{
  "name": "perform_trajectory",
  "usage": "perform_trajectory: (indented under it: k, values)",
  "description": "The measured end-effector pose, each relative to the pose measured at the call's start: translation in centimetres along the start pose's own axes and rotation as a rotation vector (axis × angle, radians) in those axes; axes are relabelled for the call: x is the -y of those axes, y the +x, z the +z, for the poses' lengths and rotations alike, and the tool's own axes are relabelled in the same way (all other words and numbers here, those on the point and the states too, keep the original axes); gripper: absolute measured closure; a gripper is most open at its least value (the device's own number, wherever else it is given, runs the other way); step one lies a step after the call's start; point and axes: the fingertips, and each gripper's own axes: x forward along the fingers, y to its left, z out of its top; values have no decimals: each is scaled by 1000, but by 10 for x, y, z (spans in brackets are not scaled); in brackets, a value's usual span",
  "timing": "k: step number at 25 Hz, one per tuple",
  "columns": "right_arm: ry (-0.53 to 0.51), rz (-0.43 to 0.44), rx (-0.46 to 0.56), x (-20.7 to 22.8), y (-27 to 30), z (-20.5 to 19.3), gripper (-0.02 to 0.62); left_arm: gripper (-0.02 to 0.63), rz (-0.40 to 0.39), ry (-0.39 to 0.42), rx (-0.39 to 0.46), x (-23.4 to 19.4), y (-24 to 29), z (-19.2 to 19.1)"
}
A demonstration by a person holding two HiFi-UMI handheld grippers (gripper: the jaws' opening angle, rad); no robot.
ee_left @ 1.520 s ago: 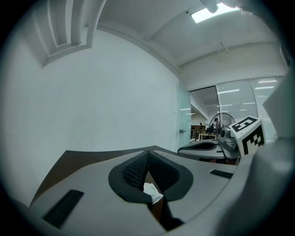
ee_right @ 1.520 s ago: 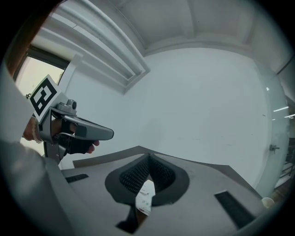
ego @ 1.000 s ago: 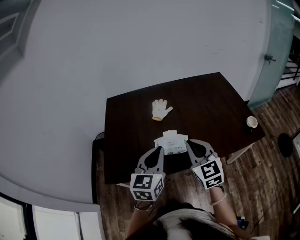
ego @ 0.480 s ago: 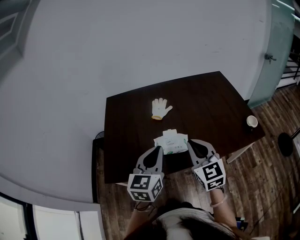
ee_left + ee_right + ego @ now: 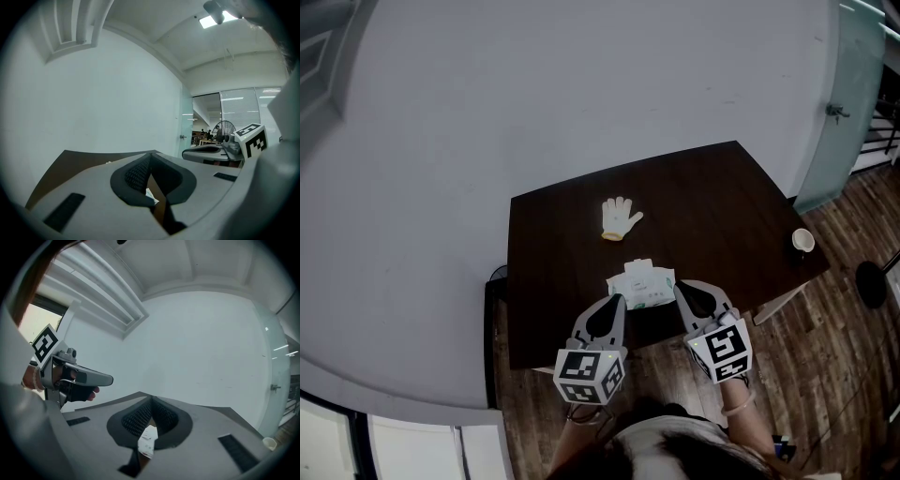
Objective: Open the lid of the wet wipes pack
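A dark brown counter stands against a grey wall, on a wooden floor. The wet wipes pack lies flat on the counter, close to the near edge and about in the middle of it. It is white with some pale green print. From the head view it is too small to tell how its lid stands.

The left hand-held gripper points at the near left corner of the pack, and the right hand-held gripper points at its near right corner. Both tips are just beside the pack; I cannot tell if they touch it. Each one carries its cube with black and white square markers at the near end, above the person's hands.

In the left gripper view the two dark pads meet at the tip, so this hand-held gripper is closed and nothing is between the pads. Only a small white piece of the pack shows through the gap lower down. The right gripper view shows the same: pads pressed together at the tip, nothing held (a white part of the pack with some print is seen through the opening below them).

Far from the pack, near the middle of the counter, lies a white glove with its fingers pointing away. A small white cup stands at the right edge of the counter, well apart from the rest.
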Motion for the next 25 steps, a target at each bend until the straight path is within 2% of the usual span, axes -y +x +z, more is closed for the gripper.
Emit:
perform_trajectory:
  k: [25]
  values:
    - [34,-3,-15,0,2,-12,589,588,-18,-33,-13,0,2,-12]
